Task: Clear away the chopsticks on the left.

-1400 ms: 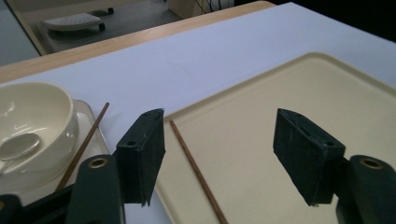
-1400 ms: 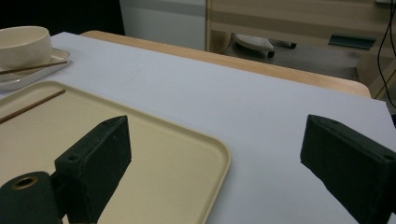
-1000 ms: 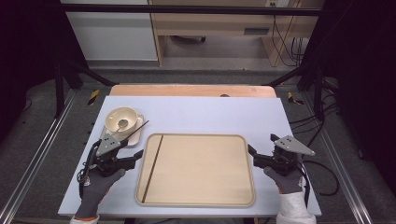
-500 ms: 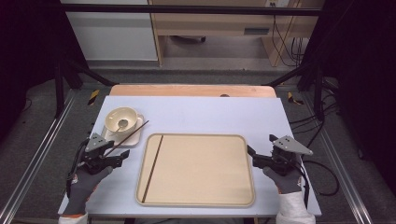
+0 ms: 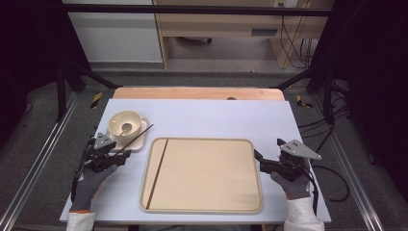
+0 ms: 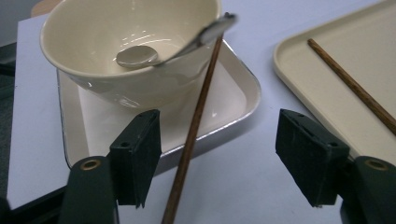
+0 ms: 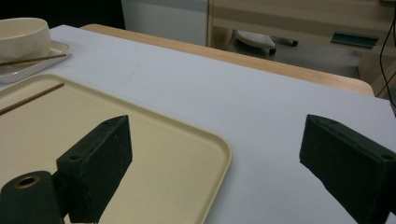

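At the desk's [image 5: 202,115] left side, the left gripper [image 6: 224,154] sits with its fingers [image 6: 140,154] wide apart, empty, straddling the dark brown wooden chopstick [image 6: 194,126] that leans from the desk up over the rim of the small cream rectangular dish [image 6: 229,93]. Chopstick's top end touches, or sits just beside, the handle of the metal spoon [image 6: 140,56] lying in the cream ceramic bowl [image 6: 93,42] on that dish.

Risks, my read:
- Stick is closer to the left finger than centred. An off-centre close likely pushes it sideways so it rolls off the dish rim instead of getting pinched.
- Thin round stick on a slope: could pivot or slip out of the pads on lift.
- Upper end could drag the spoon handle, tip the spoon out or rattle the bowl.
- Fingers are near the dish edge; going lower could bump the dish and shift the bowl.

Second matching chopstick [image 5: 158,173] lies inside the large beige tray [image 5: 207,204], along its left side.

Right gripper [image 7: 215,163] hovers by the tray's right edge, fingers [image 7: 100,158] wide apart, holding nothing. Could nudge the tray if it drifts left.
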Tool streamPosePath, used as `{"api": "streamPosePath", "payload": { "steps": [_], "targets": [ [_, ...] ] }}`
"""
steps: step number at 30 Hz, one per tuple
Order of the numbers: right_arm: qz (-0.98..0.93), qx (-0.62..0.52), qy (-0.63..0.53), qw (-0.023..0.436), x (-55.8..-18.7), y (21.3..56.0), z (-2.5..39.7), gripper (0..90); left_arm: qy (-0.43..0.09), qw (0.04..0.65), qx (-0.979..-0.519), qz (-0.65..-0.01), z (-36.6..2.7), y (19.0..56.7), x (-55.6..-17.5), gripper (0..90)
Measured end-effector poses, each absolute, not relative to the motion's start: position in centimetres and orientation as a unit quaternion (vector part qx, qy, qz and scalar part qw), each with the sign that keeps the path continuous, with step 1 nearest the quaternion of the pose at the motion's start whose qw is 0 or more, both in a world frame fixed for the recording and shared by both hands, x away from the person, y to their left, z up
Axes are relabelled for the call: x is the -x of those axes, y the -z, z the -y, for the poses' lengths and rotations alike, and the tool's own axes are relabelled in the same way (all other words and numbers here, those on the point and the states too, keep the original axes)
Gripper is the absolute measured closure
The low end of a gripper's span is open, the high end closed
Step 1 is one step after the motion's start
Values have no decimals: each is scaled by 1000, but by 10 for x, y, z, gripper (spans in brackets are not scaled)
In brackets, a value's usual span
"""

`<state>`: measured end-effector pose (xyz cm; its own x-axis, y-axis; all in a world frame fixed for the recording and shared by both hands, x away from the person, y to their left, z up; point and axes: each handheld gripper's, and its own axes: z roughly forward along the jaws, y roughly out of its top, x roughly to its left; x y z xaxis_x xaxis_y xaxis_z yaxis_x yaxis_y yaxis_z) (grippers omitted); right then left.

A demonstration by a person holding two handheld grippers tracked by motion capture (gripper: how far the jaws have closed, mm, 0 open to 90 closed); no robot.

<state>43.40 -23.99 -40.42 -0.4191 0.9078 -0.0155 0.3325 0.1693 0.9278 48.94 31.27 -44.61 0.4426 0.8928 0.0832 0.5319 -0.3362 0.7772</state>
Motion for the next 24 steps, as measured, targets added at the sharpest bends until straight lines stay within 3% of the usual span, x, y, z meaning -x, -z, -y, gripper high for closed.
{"api": "streamPosePath", "payload": {
  "steps": [24],
  "targets": [
    [-701,-442,-466,310,-435,405,240,96,-246,339,-771,-479,-319,463,-518,600]
  ]
}}
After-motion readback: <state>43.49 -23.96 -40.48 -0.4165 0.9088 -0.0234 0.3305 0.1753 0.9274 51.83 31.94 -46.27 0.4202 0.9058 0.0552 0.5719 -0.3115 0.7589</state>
